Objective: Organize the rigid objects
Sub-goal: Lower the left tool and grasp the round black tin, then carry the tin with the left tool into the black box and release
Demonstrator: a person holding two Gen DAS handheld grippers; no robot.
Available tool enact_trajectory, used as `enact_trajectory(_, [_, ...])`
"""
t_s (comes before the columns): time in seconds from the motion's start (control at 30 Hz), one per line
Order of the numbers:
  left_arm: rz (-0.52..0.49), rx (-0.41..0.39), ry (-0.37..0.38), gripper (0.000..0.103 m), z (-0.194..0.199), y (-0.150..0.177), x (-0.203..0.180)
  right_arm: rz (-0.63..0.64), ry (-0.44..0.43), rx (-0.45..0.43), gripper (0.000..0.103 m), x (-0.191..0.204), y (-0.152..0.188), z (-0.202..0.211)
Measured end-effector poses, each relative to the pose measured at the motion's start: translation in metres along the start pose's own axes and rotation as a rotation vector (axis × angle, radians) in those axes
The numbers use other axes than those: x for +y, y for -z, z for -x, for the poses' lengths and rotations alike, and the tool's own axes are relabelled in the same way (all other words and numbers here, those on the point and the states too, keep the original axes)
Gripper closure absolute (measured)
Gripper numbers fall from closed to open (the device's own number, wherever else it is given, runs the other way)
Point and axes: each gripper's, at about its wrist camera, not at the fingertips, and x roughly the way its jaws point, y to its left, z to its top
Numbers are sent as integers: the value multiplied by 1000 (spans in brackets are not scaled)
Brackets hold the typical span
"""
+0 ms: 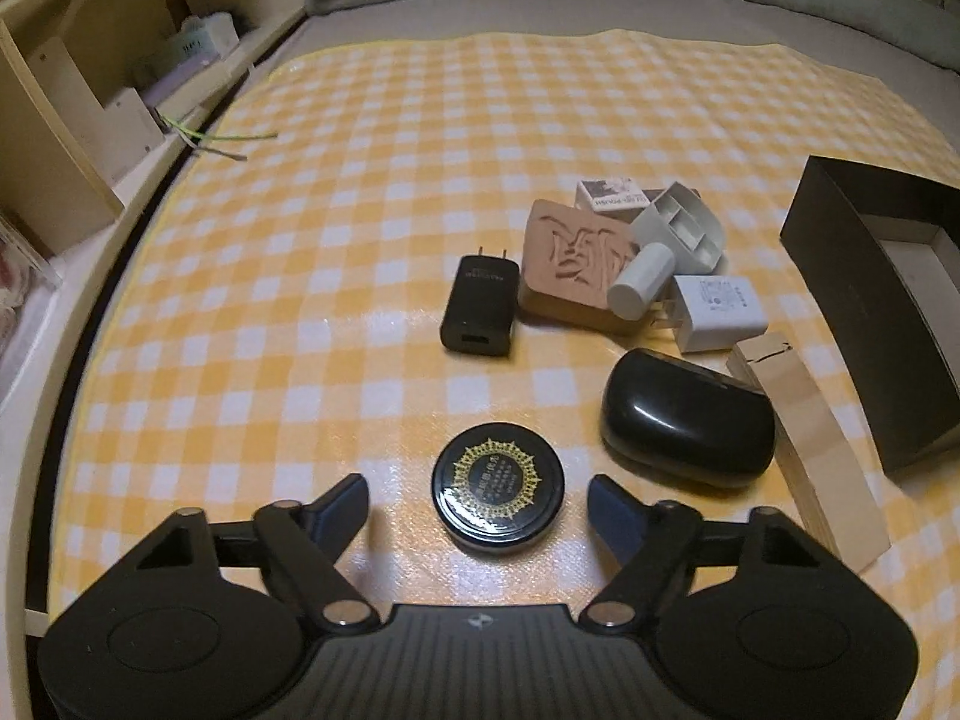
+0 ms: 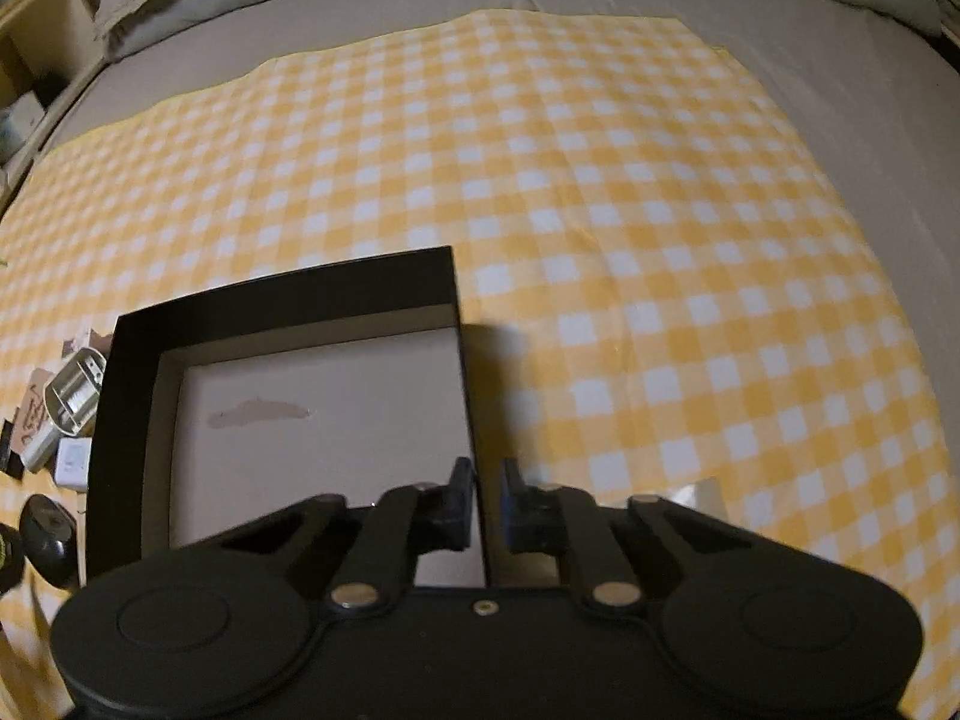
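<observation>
**Both grippers lowered over checked cloth: right clamped on box wall, left astride round tin**

The yellow-and-white checked cloth [image 2: 660, 192] covers a grey bed surface and carries all items. Only the right wrist view shows the inside of the black box [image 2: 288, 306]: a square, open-topped carton with matte black walls and a pale cardboard floor bearing a torn patch. The left wrist view shows only its outer wall and one inner corner at the right edge.

The right gripper [image 2: 483, 501] straddles the box's right wall, one finger inside and one outside, jaws drawn in on the thin wall edge and gripping it.

Only the left wrist view shows the loose items clearly. From large to small:
- A pale wooden block [image 1: 804, 456], long axis running from near the box toward the camera, beside the glossy black oval case [image 1: 684, 420].
- A tan carved slab [image 1: 570, 258], relief face up.
- A black plug adapter [image 1: 480, 306], prongs pointing away from the camera.
- A white charger cube [image 1: 720, 312], a white cylinder [image 1: 639, 279] lying tilted on the slab, and a white plastic insert tray [image 1: 681, 225].
- A round black tin [image 1: 498, 495], flat, gold-patterned lid up.

The left gripper [image 1: 477, 495] has its jaws apart, one finger either side of the tin, neither pad touching it.
</observation>
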Motion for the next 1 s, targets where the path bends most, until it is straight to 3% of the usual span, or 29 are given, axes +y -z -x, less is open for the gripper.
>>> enact_trajectory(0.07, [9,11,15,37,-3,-2,1,32,13,-1,96,7,-2,-2])
enact_trajectory(0.3, [48,25,42,53,-9,-9,5,37,42,26,96,11,-6,-8])
enact_trajectory(0.67, [104,2,13,53,1,-21,3,72,53,44,99,18,-4,-6])
enact_trajectory(1.0, [111,-129,147,53,37,-68,-51,89,42,35,99,18,-4,-5])
